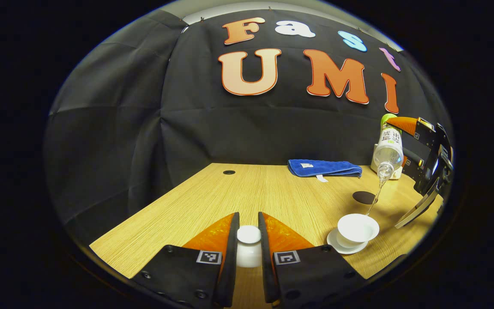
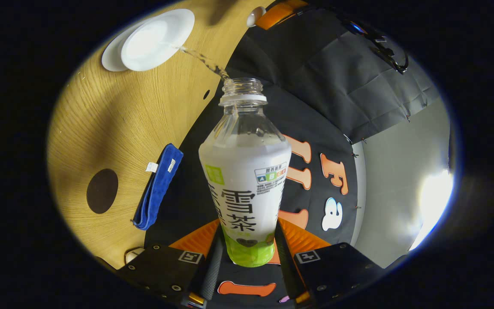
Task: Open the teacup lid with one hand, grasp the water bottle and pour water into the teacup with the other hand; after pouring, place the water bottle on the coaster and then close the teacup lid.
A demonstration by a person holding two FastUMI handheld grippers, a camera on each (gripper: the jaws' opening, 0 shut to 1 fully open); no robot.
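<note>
In the left gripper view my left gripper is shut on the white teacup lid, held just above the wooden table. To its right the open white teacup stands on its saucer. Above the cup the water bottle is tipped mouth-down, and a thin stream of water falls into the cup. In the right gripper view my right gripper is shut on the bottle near its base; water runs from the mouth into the teacup. The dark round coaster lies bare.
A folded blue cloth lies at the table's back edge by the wall. A white object sits behind the bottle at the far right. A small dark hole marks the tabletop at back left.
</note>
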